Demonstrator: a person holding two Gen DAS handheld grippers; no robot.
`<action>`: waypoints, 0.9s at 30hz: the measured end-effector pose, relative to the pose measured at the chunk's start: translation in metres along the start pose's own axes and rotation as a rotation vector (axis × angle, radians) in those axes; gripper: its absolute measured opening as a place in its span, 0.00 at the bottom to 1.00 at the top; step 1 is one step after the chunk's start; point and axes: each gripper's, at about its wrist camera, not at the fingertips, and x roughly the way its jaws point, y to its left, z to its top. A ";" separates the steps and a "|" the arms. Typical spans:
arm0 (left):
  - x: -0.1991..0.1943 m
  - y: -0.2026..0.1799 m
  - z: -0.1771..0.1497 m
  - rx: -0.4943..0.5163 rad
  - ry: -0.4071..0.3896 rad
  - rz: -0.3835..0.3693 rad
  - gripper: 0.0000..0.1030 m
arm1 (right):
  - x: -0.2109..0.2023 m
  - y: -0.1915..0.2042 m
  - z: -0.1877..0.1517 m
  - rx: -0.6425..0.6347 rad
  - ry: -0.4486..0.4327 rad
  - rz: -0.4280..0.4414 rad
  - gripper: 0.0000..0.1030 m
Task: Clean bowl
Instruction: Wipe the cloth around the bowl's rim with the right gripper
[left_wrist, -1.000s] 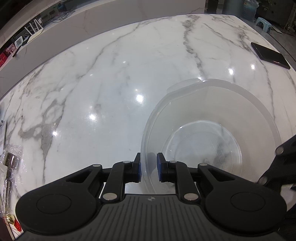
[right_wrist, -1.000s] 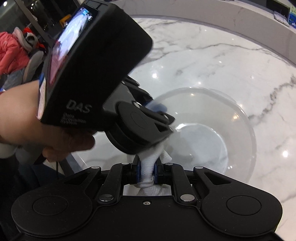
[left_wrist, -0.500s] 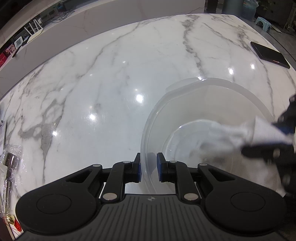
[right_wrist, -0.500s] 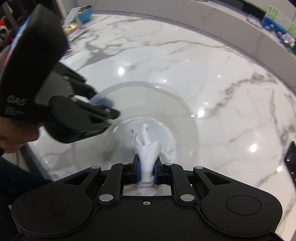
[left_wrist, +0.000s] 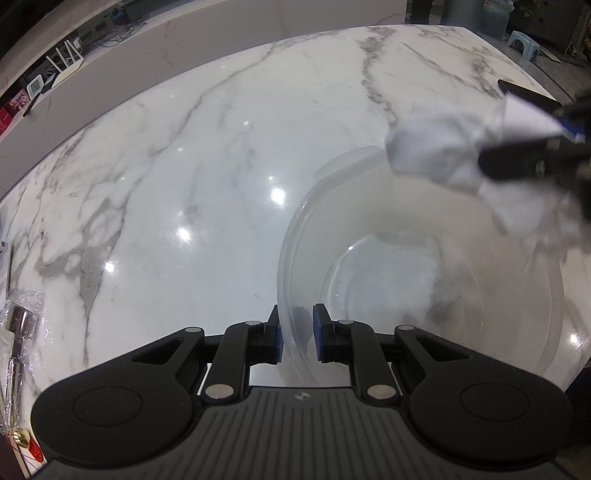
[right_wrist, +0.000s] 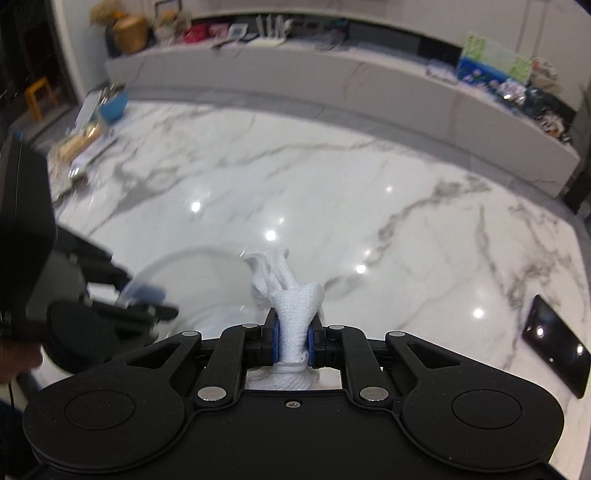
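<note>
On the marble tabletop, toward the near edge, stands the clear plastic bowl, upright and empty; no residue is discernible through its walls, though glare makes this uncertain. The left gripper pins the bowl's near rim, one finger inside the wall and one outside, closed on the thin plastic and steadying it.

The white cloth is bunched and clamped in the right gripper, fingers tight on its twisted middle, a loose tuft projecting forward. In the left wrist view the cloth sits at the far rim of the bowl, over its edge more than down in the basin; whether it touches the rim cannot be told, since that region is motion-blurred.

Judged step: wiping in progress, at the outer end of a stroke across the far wall or rim.

Next move calls for: bringing the cloth down into the basin and sweeping along the inner wall with light pressure, while the left grip holds firm so the light bowl does not slide or tip.

A black phone lies on the tabletop to the right, well apart from the bowl. Wrapped items lie at the left edge.
</note>
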 end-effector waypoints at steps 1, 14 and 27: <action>0.000 0.000 0.000 0.000 0.000 0.000 0.14 | -0.004 -0.003 0.001 0.012 -0.016 -0.008 0.11; 0.001 0.001 0.001 -0.003 0.001 -0.001 0.14 | -0.001 -0.008 0.002 0.021 0.020 -0.024 0.11; 0.002 -0.001 0.001 -0.010 -0.001 0.008 0.15 | -0.024 -0.005 -0.029 -0.025 0.128 0.031 0.11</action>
